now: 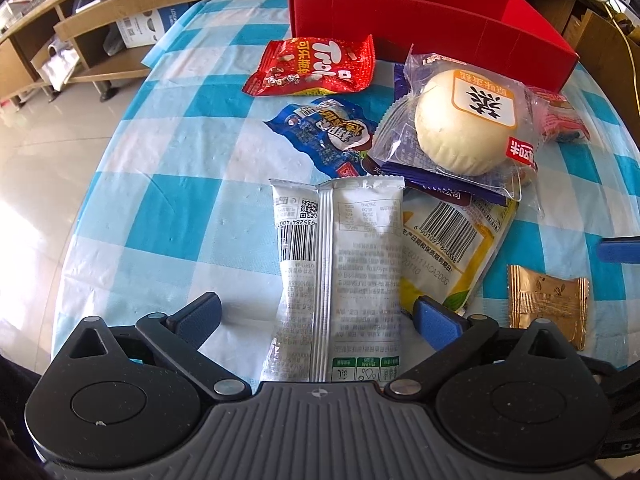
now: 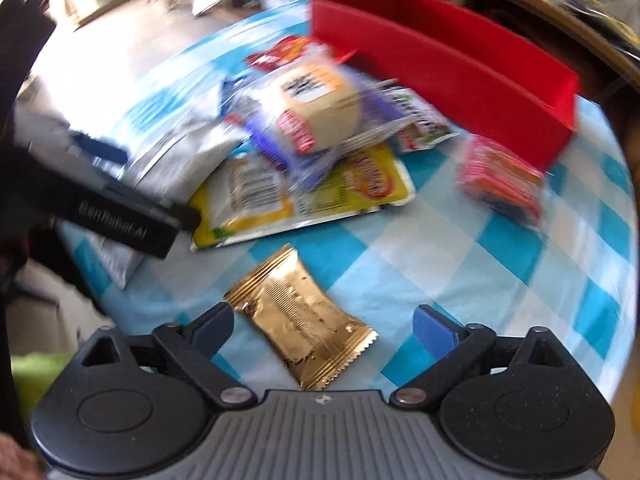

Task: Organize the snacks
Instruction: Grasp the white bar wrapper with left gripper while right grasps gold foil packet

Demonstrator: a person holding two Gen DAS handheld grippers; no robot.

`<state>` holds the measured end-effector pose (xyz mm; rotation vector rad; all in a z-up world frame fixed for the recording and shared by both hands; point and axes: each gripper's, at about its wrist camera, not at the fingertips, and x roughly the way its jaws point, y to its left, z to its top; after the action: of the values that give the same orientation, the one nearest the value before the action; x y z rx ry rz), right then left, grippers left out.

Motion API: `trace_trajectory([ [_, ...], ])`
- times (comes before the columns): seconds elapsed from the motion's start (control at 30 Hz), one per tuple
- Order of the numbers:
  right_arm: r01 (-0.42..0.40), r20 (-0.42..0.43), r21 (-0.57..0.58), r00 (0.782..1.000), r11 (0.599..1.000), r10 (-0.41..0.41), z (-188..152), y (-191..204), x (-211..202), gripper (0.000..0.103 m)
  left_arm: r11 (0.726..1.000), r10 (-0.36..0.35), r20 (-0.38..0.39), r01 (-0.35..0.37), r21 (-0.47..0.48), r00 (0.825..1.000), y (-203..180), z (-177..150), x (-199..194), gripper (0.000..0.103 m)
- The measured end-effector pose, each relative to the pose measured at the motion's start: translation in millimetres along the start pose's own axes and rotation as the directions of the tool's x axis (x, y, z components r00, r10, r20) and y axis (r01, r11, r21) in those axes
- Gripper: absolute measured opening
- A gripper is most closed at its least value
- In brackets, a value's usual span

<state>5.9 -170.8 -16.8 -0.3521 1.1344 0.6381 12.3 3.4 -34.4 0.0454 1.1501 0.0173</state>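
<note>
My left gripper (image 1: 318,316) is open, its jaws either side of a white snack packet (image 1: 340,276) lying on the checked tablecloth. My right gripper (image 2: 322,326) is open around a gold foil packet (image 2: 304,316), which also shows in the left wrist view (image 1: 548,304). A pile of snacks lies ahead: a wrapped white bun (image 1: 464,120), a yellow packet (image 1: 448,248), a blue packet (image 1: 324,136), a red Trolli bag (image 1: 316,66) and a pink packet (image 1: 560,116). A red open box (image 1: 424,20) stands at the far side. The right wrist view is motion-blurred.
The table's left edge (image 1: 80,208) drops to a tiled floor. Wooden shelves (image 1: 100,40) stand beyond. In the right wrist view the left gripper's black body (image 2: 116,216) lies to the left over the white packet (image 2: 180,156), and the red box (image 2: 448,72) is far right.
</note>
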Motion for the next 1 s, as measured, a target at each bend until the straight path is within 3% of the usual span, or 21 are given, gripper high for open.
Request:
trace_trajectory([
  [0.07,-0.034,-0.03,-0.048,0.999,0.998,0.032,2,2,9,0.089,1.0,0.001,0.001,-0.001,0.006,1.0,-1,-1,0,0.103],
  [0.13,-0.04,-0.027,-0.09,0.999,0.995,0.038,3,5,12,0.091,1.0,-0.001,-0.002,0.001,0.011,1.0,-1,-1,0,0.103],
  [0.3,-0.027,-0.056,-0.062,0.998,0.998,0.023,9,3,14,0.088,1.0,0.0,-0.006,0.001,0.021,1.0,-1,0,1,0.103],
  [0.37,-0.018,-0.053,-0.079,0.999,0.997,0.014,6,8,10,0.078,1.0,-0.001,-0.006,0.001,0.024,1.0,0,0,1,0.103],
  [0.43,-0.038,-0.048,-0.096,0.998,0.995,0.033,5,13,5,0.049,1.0,-0.001,-0.008,0.001,0.023,1.0,0,1,2,0.103],
  [0.47,-0.031,-0.05,-0.088,0.998,0.996,0.026,5,14,4,0.047,1.0,-0.001,-0.01,0.002,0.021,1.0,1,2,2,0.103],
  [0.63,-0.035,-0.033,-0.018,0.999,0.999,0.035,4,7,0,0.046,1.0,-0.005,-0.014,0.006,0.022,1.0,2,4,2,0.1],
  [0.87,-0.04,0.04,0.079,0.998,0.996,0.037,8,-2,-4,0.046,0.999,-0.022,0.028,0.021,0.031,0.999,5,6,-5,0.074],
  [1.0,-0.048,0.043,0.129,0.998,0.99,0.043,8,-6,4,0.046,0.999,-0.023,0.029,0.022,0.036,0.999,1,6,-1,0.085],
])
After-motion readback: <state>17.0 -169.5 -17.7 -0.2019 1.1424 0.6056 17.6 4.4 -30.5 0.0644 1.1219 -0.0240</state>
